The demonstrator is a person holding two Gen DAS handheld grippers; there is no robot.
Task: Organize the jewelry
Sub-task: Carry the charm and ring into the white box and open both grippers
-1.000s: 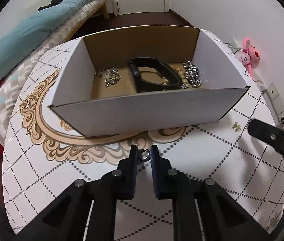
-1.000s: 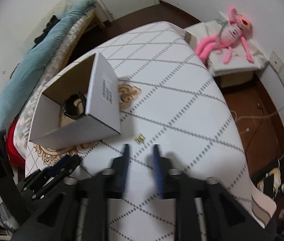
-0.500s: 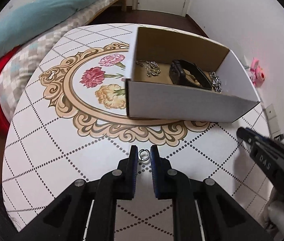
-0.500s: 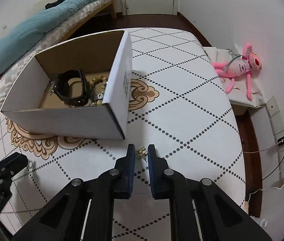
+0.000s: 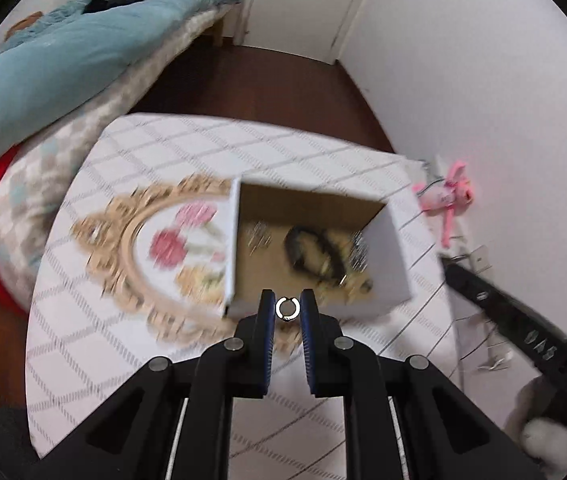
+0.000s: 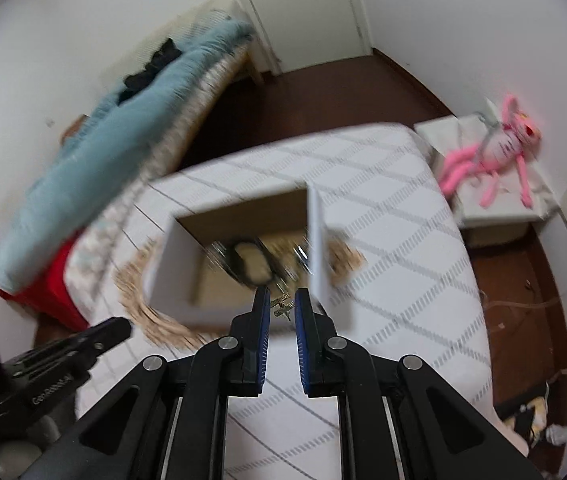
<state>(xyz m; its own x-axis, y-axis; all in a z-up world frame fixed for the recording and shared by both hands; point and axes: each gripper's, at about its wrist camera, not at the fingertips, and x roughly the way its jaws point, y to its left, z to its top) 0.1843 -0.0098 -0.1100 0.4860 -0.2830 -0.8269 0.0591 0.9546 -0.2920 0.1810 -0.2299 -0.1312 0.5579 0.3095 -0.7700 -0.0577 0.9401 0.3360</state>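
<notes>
Right gripper (image 5: 523, 332), right edge of the left wrist view: "DAS", upside down.
Left gripper (image 6: 51, 384), lower left of the right wrist view: embossed lettering, blurred, unreadable.

A white cardboard box (image 5: 387, 256) with a brown inside is seen at twelve o'clock on a white tablecloth (image 5: 155, 148) crossed by grey dotted diamonds (a gold scroll frames pink flowers); a pink plush toy (image 6: 491, 152) is seen at two o'clock.

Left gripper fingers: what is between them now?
A small silver ring, pinched between the left gripper fingers in the left wrist view, with the open box behind.
</notes>
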